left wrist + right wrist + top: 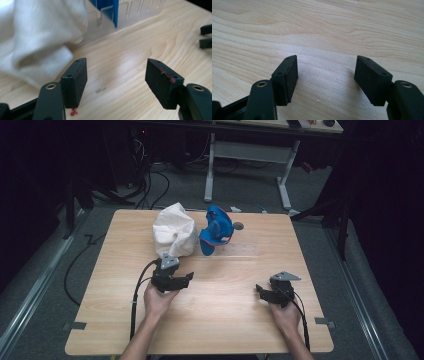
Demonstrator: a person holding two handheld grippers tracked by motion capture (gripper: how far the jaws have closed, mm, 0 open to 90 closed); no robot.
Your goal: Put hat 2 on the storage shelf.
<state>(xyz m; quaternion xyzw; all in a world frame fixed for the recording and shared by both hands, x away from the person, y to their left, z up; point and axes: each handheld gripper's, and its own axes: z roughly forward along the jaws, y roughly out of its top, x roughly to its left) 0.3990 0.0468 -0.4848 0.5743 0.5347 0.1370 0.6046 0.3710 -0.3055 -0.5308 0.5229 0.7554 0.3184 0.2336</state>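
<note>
A: Cloth [174,236], white, heaped at the table's [225,310] far side, just beside the blue thing [216,231].

B: Soft, light, limp, I'd judge; pinch a raised fold.

A: Grippers?

B: Left gripper [116,75] jaws wide apart, empty, near the cloth. Right gripper [326,75] likewise open, over bare wood.

A: Writing?

B: None readable.

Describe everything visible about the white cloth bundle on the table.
The white cloth bundle is a crumpled, soft-looking fabric heap standing in a rounded mound with folds and creases, at the far left-centre of the wooden table. It rests on the tabletop, beside a blue item to its right. The open left tongs sit just short of it, not touching.
</note>
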